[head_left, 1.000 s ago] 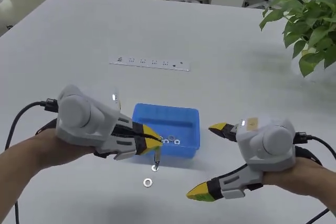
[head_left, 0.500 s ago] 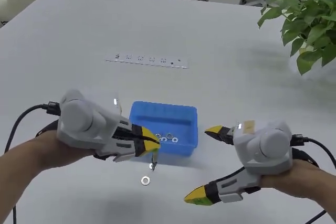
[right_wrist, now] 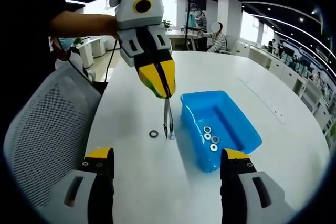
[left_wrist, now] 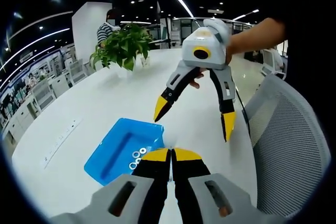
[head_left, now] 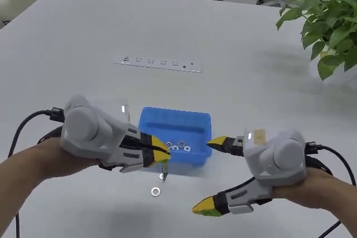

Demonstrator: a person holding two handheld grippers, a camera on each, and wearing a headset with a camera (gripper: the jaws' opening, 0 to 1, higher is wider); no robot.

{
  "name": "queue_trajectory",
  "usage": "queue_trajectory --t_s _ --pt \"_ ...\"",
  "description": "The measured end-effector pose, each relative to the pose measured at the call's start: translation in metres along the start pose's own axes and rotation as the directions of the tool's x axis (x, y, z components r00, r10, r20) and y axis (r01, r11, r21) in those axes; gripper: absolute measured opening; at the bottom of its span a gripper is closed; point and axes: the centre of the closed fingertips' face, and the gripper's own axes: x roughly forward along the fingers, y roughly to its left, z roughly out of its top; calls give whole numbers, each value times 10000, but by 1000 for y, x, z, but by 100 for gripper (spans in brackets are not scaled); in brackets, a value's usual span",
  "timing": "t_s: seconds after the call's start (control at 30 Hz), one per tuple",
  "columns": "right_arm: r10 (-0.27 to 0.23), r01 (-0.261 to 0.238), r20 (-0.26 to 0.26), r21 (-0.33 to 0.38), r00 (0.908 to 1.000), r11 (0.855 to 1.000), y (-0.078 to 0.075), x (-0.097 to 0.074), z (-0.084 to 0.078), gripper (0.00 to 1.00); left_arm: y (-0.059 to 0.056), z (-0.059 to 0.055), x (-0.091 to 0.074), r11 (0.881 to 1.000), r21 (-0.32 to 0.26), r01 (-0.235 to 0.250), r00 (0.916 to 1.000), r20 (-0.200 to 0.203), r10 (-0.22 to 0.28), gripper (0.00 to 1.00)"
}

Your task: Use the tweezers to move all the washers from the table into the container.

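Observation:
My left gripper (head_left: 165,151) is shut on metal tweezers (head_left: 164,166), which point down at the table just in front of the blue container (head_left: 167,120). Their tips rest at a small washer (head_left: 162,176); whether they grip it I cannot tell. Another washer (head_left: 155,192) lies loose nearer me. Several washers (head_left: 178,147) lie inside the container. The right gripper (head_left: 207,175) stands open to the container's right, holding nothing. The right gripper view has the left gripper (right_wrist: 157,85), tweezers (right_wrist: 168,116), loose washer (right_wrist: 153,134) and container (right_wrist: 233,129).
A white power strip (head_left: 159,64) lies farther back on the white table (head_left: 83,37). A potted green plant (head_left: 329,26) stands at the right edge. Office chairs stand beyond the far edge. Cables trail from both grippers.
The right gripper has shifted left, its upper fingertip now close to the container's right wall. The left gripper and tweezers have hardly moved. The camera shifted slightly.

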Motion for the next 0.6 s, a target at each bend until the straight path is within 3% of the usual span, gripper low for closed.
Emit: queue_trajectory --t_s 0.6 --pt "1123 -1152 -275 -1537 9933 9814 4 30 13 46 -4 1 0 9996 154 228 9997 -14 -228 5"
